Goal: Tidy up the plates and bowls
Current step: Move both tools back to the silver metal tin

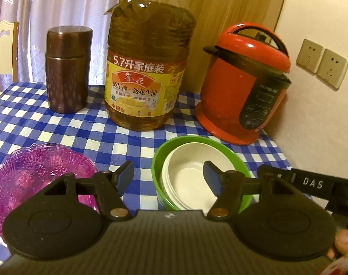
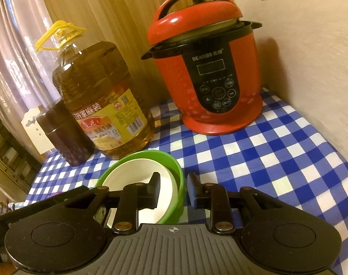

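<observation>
Table covered with a blue-and-white checked cloth [image 1: 86, 133]. Near the front, a green bowl [image 1: 159, 160] with white bowls [image 1: 192, 162] nested inside it; the number of white bowls cannot be told for certain, though stacked rims show at the left side. To the left of it, apart from it, a purple patterned glass bowl [image 1: 36, 167], standing alone on the cloth. Behind, in a row: a brown metal flask [image 1: 67, 68], a large bottle of cooking oil [image 1: 148, 68] with a yellow label, and a red electric cooker [image 1: 242, 82] by the wall. Left gripper [image 1: 169, 178]: pointed forward and downward, held above the gap between the purple bowl and the green bowl; fingers spread wide, nothing between them, its right fingertip seen over the white bowls' interior. Right gripper [image 2: 174, 190]: likewise pointed forward and downward, over the right edge of the nested stack; fingers parted by a modest gap that straddles the green bowl's rim, one tip over the white interior, the other outside the bowl, pads not pressing on it. A fingertip [image 1: 343, 249] of the person shows at the lower right of the left wrist view.
</observation>
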A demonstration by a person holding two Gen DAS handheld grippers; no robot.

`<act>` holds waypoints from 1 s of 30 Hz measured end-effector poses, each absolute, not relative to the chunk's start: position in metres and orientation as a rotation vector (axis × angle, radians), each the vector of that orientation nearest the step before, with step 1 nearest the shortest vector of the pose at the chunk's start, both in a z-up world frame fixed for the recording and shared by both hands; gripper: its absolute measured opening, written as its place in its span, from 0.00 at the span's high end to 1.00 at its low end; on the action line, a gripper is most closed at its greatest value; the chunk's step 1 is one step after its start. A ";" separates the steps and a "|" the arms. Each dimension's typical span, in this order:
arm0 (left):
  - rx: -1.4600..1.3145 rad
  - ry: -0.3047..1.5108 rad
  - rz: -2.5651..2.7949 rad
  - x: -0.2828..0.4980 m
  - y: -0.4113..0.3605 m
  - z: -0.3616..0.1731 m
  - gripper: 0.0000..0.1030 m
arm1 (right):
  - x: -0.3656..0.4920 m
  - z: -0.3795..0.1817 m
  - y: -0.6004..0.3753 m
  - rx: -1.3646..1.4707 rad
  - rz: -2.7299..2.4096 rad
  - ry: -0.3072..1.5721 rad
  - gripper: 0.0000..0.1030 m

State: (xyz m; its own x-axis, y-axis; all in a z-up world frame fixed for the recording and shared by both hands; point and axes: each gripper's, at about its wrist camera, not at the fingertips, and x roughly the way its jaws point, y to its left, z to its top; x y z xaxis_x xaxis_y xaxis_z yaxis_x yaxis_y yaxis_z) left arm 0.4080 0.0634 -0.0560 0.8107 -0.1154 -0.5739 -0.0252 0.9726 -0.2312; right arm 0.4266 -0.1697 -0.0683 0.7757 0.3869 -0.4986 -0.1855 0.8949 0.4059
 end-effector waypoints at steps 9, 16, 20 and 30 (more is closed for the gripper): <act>-0.234 0.642 -0.086 0.350 0.049 -0.045 0.39 | 0.379 -0.061 -0.183 0.344 0.304 0.644 0.72; -0.258 0.646 -0.099 0.292 0.035 -0.040 0.39 | 0.324 -0.050 -0.198 0.348 0.287 0.647 0.72; -0.274 0.658 -0.100 0.260 0.031 -0.041 0.39 | 0.292 -0.048 -0.206 0.353 0.275 0.639 0.71; -0.279 0.685 -0.065 0.183 0.022 -0.046 0.39 | 0.216 -0.057 -0.225 0.330 0.273 0.661 0.70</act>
State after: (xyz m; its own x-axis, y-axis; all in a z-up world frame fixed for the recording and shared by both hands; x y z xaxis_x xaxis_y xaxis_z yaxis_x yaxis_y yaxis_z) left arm 0.1827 0.0223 -0.0459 0.7739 -0.1509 -0.6150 -0.0317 0.9608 -0.2756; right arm 0.2160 -0.2248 -0.0566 0.7574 0.3489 -0.5520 -0.1416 0.9130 0.3826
